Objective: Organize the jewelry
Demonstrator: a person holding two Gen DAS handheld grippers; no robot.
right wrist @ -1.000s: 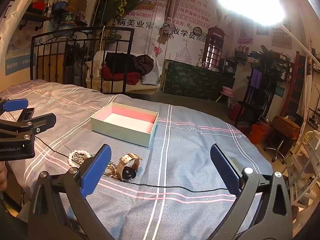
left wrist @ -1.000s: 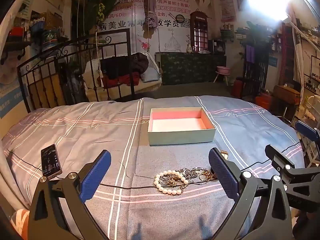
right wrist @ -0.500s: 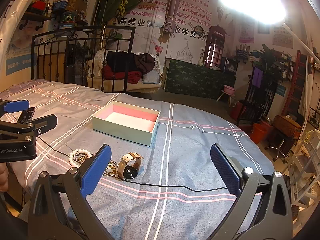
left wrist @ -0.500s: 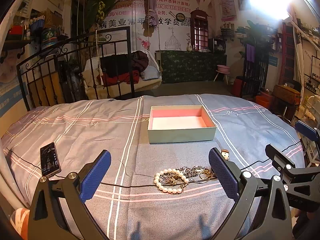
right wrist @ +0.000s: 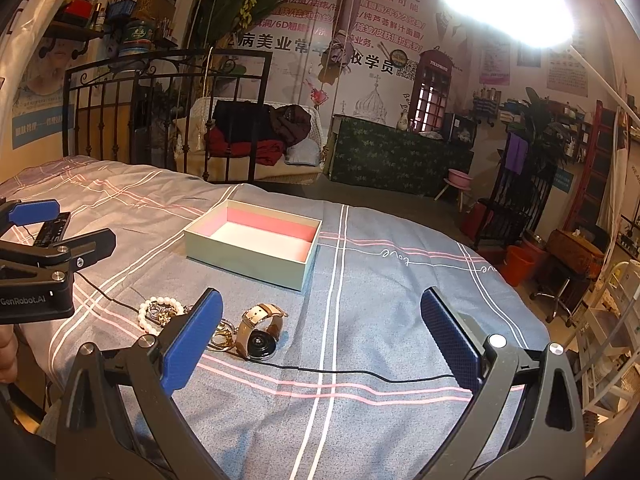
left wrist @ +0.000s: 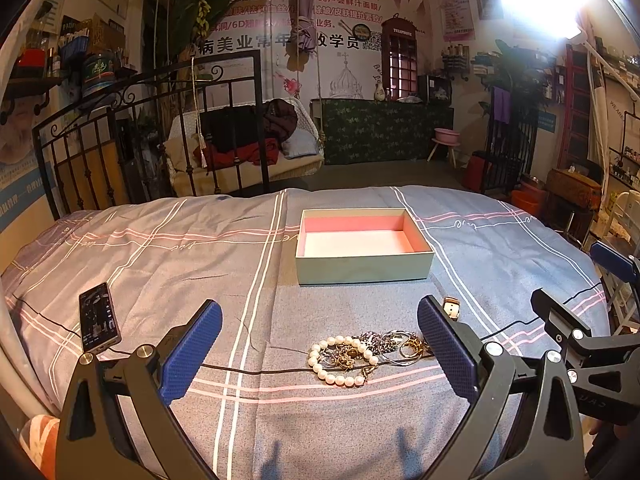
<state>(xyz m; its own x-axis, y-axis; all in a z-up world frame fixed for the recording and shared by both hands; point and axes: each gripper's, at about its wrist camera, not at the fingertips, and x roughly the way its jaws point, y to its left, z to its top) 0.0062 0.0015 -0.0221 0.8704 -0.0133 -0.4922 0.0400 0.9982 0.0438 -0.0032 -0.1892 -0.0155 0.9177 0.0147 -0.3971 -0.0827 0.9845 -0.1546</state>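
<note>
My left hand-held gripper [left wrist: 320,344] released, empty | my right hand-held gripper [right wrist: 320,332] released, empty | pearl bracelet [left wrist: 340,360] and chains heaped on bed [left wrist: 160,248] beside wristwatch [right wrist: 260,332] | empty gift box [left wrist: 364,268] lies beyond them

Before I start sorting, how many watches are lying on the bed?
1. The watch lies on the bedspread, right of the tangled jewelry pile and in front of the open box. Another could be hidden in the tangle.

Matt pale-green cardboard box [left wrist: 364,268] with pink paper lining; glossy white pearl bracelet [left wrist: 340,360]; shiny metal chains [left wrist: 396,344]; soft striped grey-blue cloth bedspread [left wrist: 200,264].
</note>
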